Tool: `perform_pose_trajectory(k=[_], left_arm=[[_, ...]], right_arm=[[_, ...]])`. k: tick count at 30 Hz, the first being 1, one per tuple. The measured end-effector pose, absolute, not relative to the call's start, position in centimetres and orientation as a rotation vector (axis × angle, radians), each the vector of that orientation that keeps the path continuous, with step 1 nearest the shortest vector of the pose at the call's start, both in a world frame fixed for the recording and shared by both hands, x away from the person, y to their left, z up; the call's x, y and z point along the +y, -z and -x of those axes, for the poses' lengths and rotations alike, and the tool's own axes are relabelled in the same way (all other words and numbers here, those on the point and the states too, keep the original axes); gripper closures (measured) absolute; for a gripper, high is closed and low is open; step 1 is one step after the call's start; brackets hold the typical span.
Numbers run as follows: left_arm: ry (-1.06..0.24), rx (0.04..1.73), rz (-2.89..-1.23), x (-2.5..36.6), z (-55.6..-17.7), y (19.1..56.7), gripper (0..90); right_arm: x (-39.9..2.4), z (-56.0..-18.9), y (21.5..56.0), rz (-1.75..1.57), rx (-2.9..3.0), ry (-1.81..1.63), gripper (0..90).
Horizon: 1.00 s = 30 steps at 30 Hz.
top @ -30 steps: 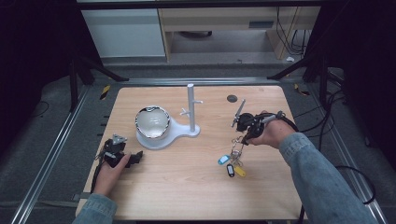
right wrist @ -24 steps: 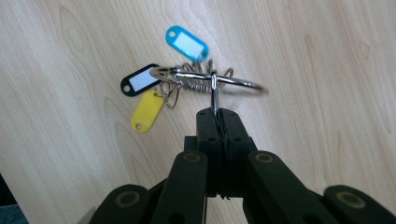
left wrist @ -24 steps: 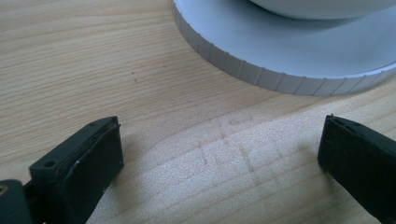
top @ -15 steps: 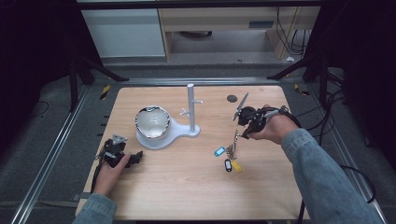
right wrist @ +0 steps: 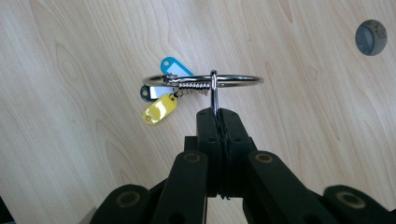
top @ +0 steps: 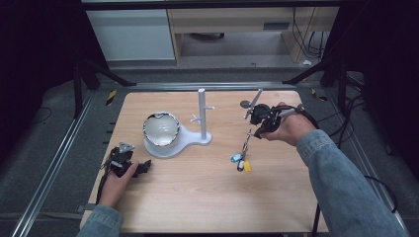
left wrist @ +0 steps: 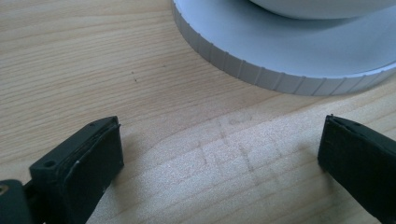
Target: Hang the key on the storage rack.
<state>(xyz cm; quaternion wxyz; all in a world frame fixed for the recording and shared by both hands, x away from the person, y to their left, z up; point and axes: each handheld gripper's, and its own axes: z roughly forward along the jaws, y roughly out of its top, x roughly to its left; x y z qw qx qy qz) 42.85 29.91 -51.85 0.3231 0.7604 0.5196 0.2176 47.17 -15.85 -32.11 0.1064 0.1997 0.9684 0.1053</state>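
right tool (top: 257,129) over the right half of the wooden bench (top: 197,197), jaws pressed together on a small metal loop of a key ring (right wrist: 205,80) — lifted clear of the wood. hanging from the ring, three tags: blue tag (right wrist: 173,66), dark tag (right wrist: 152,92), yellow tag (right wrist: 159,109), bunched just left of the jaws in the right gripper view, dangling below the tool in the high view (top: 240,161). grey round disc (top: 245,104) on the bench at the far right, just beyond the tool.

left tool (top: 129,167) resting low at the near left of the bench, jaws spread wide with bare wood between them. just beyond, the ribbed rim of a white stand base (left wrist: 280,56); on that base a shiny bowl (top: 161,130), and right of it a white upright post (top: 202,111) with short pegs — well apart from the key ring.
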Motion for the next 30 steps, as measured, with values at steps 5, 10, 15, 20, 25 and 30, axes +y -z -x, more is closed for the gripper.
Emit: perform_pose_trajectory(k=[5, 10, 15, 20, 25, 30], left_arm=[[-0.571, 1.364, -1.996, 29.9, -42.8, 51.9, 0.0], [-0.571, 1.364, -1.996, 29.9, -42.8, 51.8, 0.0], [-0.571, 1.364, -1.996, 29.9, -42.8, 51.8, 0.0], [-0.571, 1.364, -1.996, 29.9, -42.8, 51.9, 0.0], [-0.571, 1.363, -1.997, 29.9, -42.8, 51.8, 0.0], [-0.571, 1.364, -1.996, 29.9, -42.8, 51.8, 0.0]], right_arm=[[-15.6, -47.4, 31.0, -0.592, 2.832, -0.332, 88.8], [-15.2, -47.5, 30.3, -0.584, 2.829, -0.331, 88.8], [-14.9, -47.8, 29.5, -0.582, 2.824, -0.347, 88.8], [-14.5, -47.9, 28.4, -0.581, 2.813, -0.352, 88.8], [-14.1, -48.0, 27.4, -0.558, 2.807, -0.348, 88.8], [-13.5, -48.1, 26.6, -0.562, 2.799, -0.356, 88.7]])
